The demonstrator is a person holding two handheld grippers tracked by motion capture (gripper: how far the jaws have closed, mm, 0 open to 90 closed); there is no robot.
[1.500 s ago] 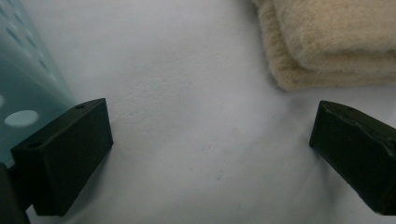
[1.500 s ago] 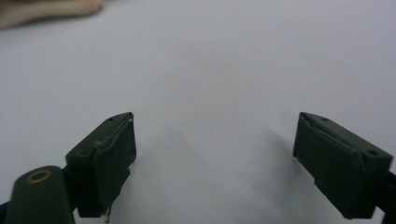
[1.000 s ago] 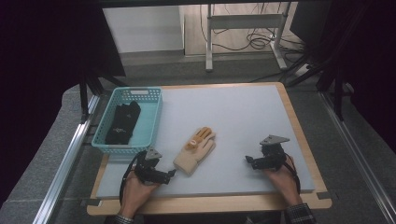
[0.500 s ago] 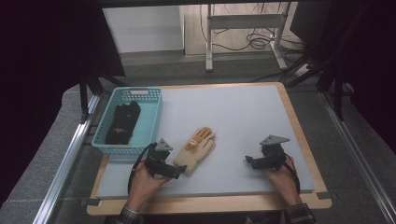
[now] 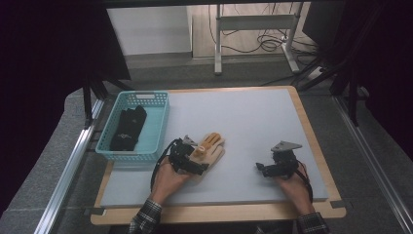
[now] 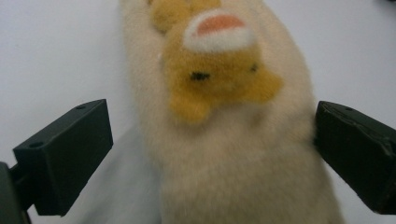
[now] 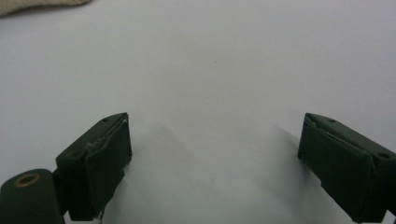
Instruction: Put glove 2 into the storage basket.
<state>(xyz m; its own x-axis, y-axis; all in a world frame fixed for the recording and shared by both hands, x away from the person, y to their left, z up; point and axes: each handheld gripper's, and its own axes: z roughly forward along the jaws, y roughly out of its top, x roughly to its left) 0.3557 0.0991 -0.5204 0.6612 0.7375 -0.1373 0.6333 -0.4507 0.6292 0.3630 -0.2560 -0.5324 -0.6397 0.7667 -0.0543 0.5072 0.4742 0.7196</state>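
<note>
Glove (image 5: 210,150), cream and furry with a yellow bear face, lies near the table's (image 5: 253,117) front edge, left of middle, just beside the teal basket (image 5: 160,127) holding a black glove (image 5: 127,127). Left gripper (image 5: 195,157) has slid in from the front edge and now straddles the cuff, jaws wide open, ready to pinch. Right gripper (image 5: 263,169) stays parked toward the front right, jaws open and empty.

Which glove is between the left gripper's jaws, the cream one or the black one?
The cream glove, lying on the table between the left gripper's open jaws. The black glove lies in the basket.
</note>
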